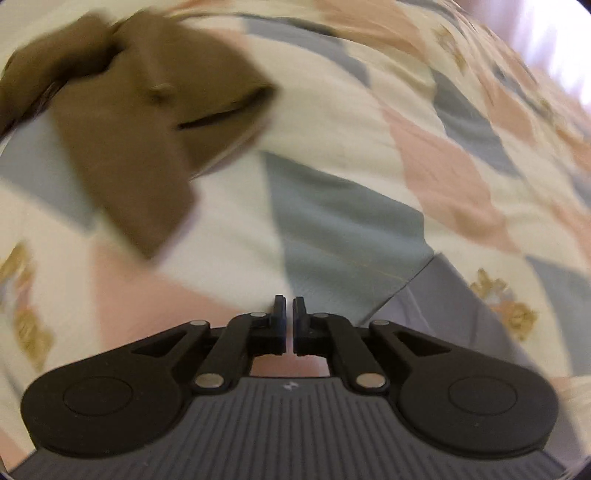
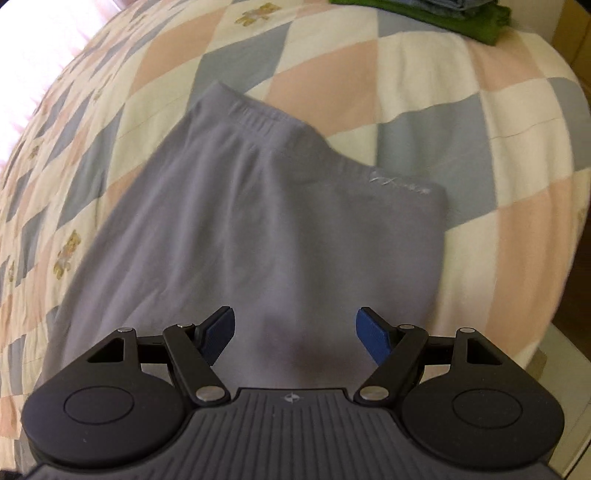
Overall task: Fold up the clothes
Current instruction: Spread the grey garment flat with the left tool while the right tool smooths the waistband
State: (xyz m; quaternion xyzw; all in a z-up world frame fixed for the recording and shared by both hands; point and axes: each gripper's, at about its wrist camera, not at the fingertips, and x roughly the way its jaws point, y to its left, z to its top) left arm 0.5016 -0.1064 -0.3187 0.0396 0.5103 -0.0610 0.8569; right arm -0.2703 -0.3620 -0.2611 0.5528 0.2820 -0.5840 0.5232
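Left wrist view, nearest: left gripper (image 1: 289, 308) has its jaws pressed together, only a thin slit between the dark pads, nothing pinched. It hangs above the quilt (image 1: 343, 221), over a pale cream and grey-blue patch. Just to the right of the fingertips an edge of the grey garment (image 1: 454, 306) enters from the lower right and lies flat on the quilt; the pads are near it but not touching. Farther out, upper left, a brown garment (image 1: 133, 129) lies crumpled, with a dark fold slit across its middle. This frame is motion-blurred, so fine detail is unreadable.

Right wrist view, nearest: right gripper (image 2: 295, 332) has its jaws spread wide, blue pads (image 2: 373, 336) facing each other with nothing between them. It hovers over the near part of the grey garment (image 2: 258, 221); whether it touches I cannot tell. The garment is spread on the quilt (image 2: 480, 147), and its ribbed elastic waistband (image 2: 266, 120) lies at the far end. A small pale mark sits near the far right corner, too blurred to read.

Farthest, top right on the quilt: a small stack of folded clothes (image 2: 461, 14), green piece underneath, grey-blue piece on top.
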